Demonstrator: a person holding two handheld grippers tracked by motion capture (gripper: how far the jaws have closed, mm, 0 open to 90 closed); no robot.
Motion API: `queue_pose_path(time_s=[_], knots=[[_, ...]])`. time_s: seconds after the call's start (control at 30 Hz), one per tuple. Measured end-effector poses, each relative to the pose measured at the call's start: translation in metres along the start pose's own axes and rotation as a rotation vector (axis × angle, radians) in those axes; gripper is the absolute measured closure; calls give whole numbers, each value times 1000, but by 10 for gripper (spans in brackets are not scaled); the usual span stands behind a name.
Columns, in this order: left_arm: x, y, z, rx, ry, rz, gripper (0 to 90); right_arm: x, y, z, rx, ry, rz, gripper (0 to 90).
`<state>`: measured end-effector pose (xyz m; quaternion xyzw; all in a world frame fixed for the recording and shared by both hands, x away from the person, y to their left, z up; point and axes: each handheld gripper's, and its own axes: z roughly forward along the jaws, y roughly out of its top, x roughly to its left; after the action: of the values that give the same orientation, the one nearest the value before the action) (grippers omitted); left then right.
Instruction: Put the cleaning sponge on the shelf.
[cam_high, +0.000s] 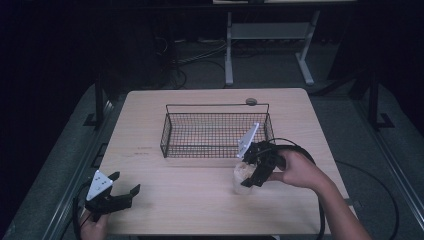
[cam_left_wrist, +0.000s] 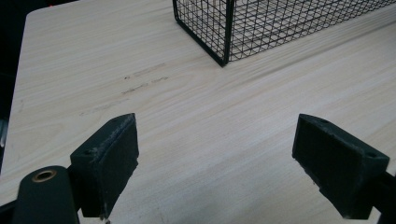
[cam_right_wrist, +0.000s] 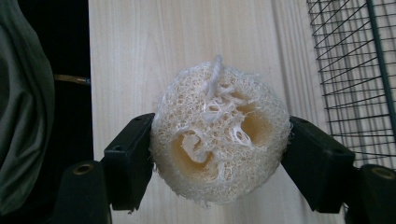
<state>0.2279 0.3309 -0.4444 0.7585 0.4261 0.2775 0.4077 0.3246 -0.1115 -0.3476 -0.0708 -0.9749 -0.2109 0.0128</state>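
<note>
Grippers first, nearest the table's front edge. At the near left corner we list the left gripper (cam_high: 120, 192), held in a hand (cam_high: 92, 227) low over the wood, its jaws spread wide with bare tabletop between them; in the left gripper view we see the two black pads (cam_left_wrist: 109, 161) well apart. Next, toward the right, we list the right gripper (cam_high: 252, 172), gripped by the person's right hand (cam_high: 297, 170); its jaws pinch a loofah sponge (cam_right_wrist: 219, 140), a pale, fibrous round with holes through its face and a short white cord loop at its top. In the high view we find the sponge (cam_high: 242, 175) just in front of the basket, near its right end; whether it touches the wood we cannot tell. Behind it we list a black wire basket (cam_high: 172, 135) standing mid-table (cam_high: 150, 165). Farthest, a small round disc (cam_high: 251, 101) lies by the basket's back rim.
</note>
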Motion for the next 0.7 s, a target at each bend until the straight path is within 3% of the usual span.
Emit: queue_pose_path(time_s=[0.27, 0.4, 0.7], knots=[[0, 1, 1, -4, 3, -9, 137, -4, 8, -21, -32, -10, -15, 283], [-2, 1, 2, 0, -3, -2, 137, -6, 12, -25, -23, -15, -19, 284], [-5, 2, 4, 9, -16, 15, 137, -22, 29, -35, -29, -32, -30, 284]])
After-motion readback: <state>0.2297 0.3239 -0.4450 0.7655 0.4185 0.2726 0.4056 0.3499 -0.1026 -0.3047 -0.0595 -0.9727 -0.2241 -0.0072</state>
